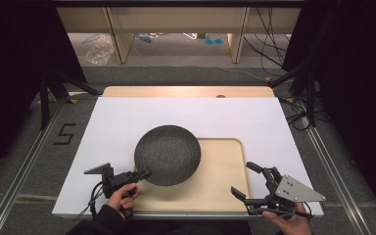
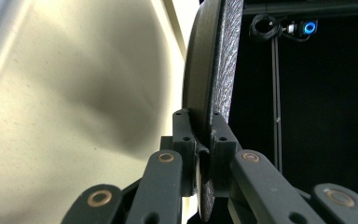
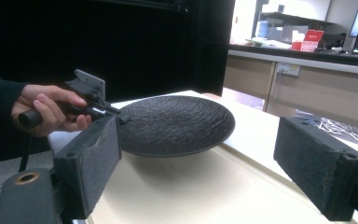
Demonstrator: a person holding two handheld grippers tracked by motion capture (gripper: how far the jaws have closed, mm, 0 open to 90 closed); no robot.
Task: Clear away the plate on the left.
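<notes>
A desk in a dark room with grey floor

A white sheet (image 1: 186, 117) covers the wooden desk (image 1: 186, 91). Black curtains (image 1: 14, 58) hang at both sides. Beyond the far edge, wooden shelves (image 1: 176, 22) stand over black cables (image 1: 269, 44). A "5" (image 1: 64, 133) marks the floor (image 1: 24, 161).

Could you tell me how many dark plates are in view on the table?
1. The dark plate is held above the wooden tray, its near-left rim clamped in the left gripper. I see no other plate, and nothing there looks able to hide one.
</notes>
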